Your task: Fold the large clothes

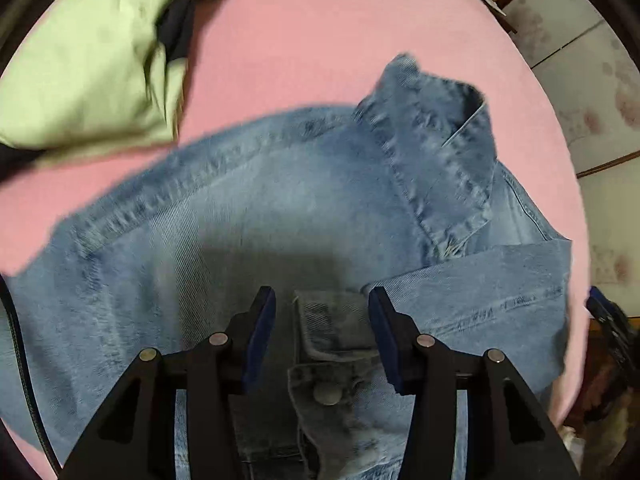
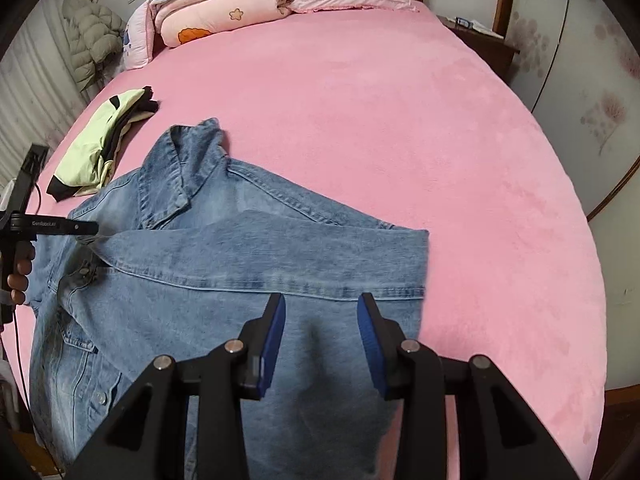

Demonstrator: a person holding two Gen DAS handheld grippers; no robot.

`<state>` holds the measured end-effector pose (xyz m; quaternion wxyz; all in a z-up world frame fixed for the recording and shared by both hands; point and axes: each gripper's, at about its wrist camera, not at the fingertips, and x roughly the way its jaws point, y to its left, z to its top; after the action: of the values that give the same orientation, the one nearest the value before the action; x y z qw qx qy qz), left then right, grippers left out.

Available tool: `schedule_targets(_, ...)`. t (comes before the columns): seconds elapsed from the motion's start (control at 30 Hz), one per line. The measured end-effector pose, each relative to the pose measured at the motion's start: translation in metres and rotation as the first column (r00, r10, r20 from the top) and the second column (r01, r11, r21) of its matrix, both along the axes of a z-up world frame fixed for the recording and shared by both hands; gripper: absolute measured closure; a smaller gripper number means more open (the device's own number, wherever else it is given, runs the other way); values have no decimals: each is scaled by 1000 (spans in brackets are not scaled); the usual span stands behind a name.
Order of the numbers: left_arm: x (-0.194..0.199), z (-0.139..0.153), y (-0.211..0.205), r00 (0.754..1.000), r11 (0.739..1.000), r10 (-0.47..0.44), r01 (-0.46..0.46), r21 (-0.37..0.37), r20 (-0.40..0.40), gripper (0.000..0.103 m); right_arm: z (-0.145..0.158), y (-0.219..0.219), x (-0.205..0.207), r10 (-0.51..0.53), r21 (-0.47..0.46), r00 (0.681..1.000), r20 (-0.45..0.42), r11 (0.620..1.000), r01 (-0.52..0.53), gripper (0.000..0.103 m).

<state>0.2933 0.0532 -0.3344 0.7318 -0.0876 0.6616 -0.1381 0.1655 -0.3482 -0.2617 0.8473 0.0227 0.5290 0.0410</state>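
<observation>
One stiff, faded denim jacket [image 2: 224, 264], seemingly half-folded, on plush pink bedspread [image 2: 400, 120].

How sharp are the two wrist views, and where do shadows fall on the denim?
Left wrist view: motion-smeared, most on the green garment and the denim jacket seams; a dark shadow sits just ahead of the left gripper. Right wrist view: crisper, with only a soft shadow between the right gripper fingers. Both bow the pink bed edges, fisheye-style.
</observation>
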Motion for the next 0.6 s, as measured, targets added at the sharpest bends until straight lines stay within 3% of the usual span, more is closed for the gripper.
schedule_targets(0.07, 1, -16, 8, 998, 998, -6, 2, -62, -59, 56, -7, -8, 4, -10, 4, 1000, -12, 1000, 10, 66)
schedule_targets(0.2, -1, -24, 4, 995, 989, -64, 52, -141, -79, 56, -19, -24, 11, -38, 35, 998, -48, 999, 40, 66)
schedule_targets(0.23, -2, -24, 0, 993, 988, -87, 77, -131, -73, 56, -22, -27, 12, -46, 39, 997, -57, 998, 48, 66)
schedule_targets(0.43, -6, -18, -7, 989, 984, -147, 145, -101, -11, 89, -35, -38, 15, -69, 67, 994, -84, 995, 75, 66)
schedule_targets(0.53, -17, 13, -13, 968, 979, -203, 203, 17, 149, 91, -35, -39, 17, -69, 48, 994, -80, 996, 73, 66)
schedule_targets(0.6, -23, 8, -15, 963, 975, -214, 199, 101, 163, 91, -36, -40, 21, -69, 52, 995, -78, 996, 73, 66)
